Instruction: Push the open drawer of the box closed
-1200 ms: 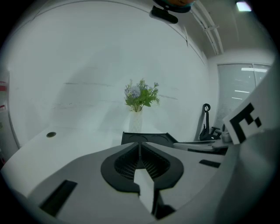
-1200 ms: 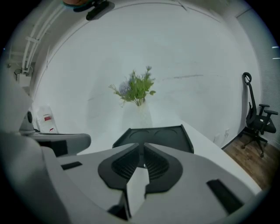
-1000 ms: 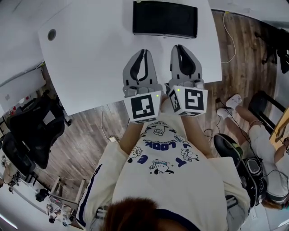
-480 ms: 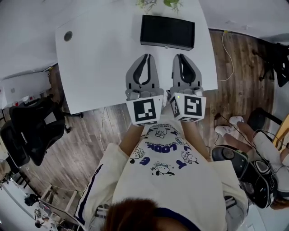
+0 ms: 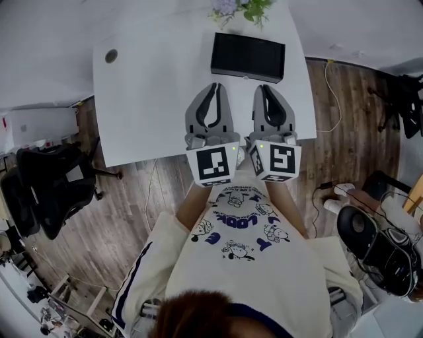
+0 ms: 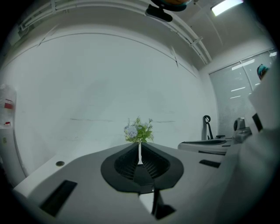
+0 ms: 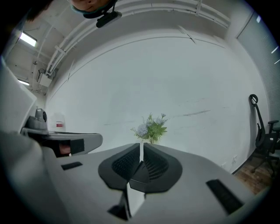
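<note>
A black box lies at the far side of the white table; from above I cannot tell how its drawer stands. My left gripper and right gripper hover side by side over the table's near part, pointing at the box and well short of it. Both are shut with nothing between the jaws. In the left gripper view the shut left gripper points at a small bunch of flowers. The right gripper view shows the right gripper shut too, with the same flowers beyond.
The flowers stand behind the box at the table's far edge. A round cable hole sits at the table's left corner. A black office chair stands on the wood floor at left, dark gear at right, and a cable by the table.
The head view has shifted: the table and box now look smaller and farther, and the flowers have come into view. Both grippers stay shut, side by side.
</note>
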`<action>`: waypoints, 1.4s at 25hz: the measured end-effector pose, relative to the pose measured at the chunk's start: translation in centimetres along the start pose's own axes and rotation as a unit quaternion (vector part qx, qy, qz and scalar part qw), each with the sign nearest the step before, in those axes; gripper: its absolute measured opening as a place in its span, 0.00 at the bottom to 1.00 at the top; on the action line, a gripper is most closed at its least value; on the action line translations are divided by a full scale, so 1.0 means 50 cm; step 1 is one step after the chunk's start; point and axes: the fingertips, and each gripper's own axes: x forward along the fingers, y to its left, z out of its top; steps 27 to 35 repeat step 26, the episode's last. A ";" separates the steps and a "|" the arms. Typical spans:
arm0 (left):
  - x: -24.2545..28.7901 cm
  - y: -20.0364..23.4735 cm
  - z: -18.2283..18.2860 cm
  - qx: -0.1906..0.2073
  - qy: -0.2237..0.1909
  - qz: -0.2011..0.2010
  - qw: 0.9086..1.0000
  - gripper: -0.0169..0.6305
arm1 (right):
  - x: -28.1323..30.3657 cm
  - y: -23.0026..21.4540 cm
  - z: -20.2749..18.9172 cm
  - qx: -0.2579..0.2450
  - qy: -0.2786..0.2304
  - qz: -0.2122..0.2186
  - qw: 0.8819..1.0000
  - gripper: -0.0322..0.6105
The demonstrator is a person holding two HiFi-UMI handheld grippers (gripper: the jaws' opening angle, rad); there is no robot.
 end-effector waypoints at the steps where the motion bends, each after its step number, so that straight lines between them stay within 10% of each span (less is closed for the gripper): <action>1: -0.001 -0.002 0.002 0.001 -0.002 0.000 1.000 0.07 | 0.000 -0.001 0.002 0.000 -0.001 0.001 1.000 0.12; 35: 0.000 -0.020 0.018 0.004 -0.016 -0.003 1.000 0.07 | 0.001 -0.011 0.013 0.002 -0.008 -0.002 1.000 0.12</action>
